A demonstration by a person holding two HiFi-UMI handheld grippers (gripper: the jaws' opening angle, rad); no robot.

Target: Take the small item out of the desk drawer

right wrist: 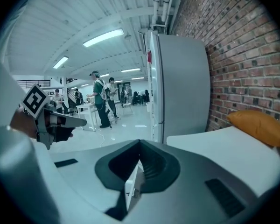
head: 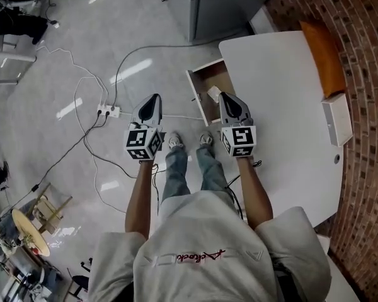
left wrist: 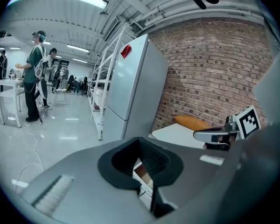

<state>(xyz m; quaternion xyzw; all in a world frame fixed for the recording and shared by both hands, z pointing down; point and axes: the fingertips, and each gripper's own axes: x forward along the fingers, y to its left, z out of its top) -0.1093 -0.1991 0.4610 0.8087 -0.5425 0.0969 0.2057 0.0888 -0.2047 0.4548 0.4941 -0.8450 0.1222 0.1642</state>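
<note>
In the head view an open drawer (head: 206,88) juts out from the left side of the white desk (head: 283,93). A small pale item (head: 214,94) lies inside it. My right gripper (head: 227,97) is shut and empty, with its tip over the drawer beside the item. My left gripper (head: 155,99) is also shut and empty, over the floor left of the drawer. In the left gripper view the jaws (left wrist: 141,148) meet, and a sliver of the drawer (left wrist: 142,174) shows through the slit. In the right gripper view the jaws (right wrist: 139,153) are closed above the drawer's white edge (right wrist: 132,186).
An orange cushion (head: 323,54) and a white box (head: 337,122) sit at the desk's far side against the brick wall. A grey fridge (head: 227,5) stands beyond the drawer. A power strip (head: 107,111) and cables lie on the floor at left. People stand far off (left wrist: 35,73).
</note>
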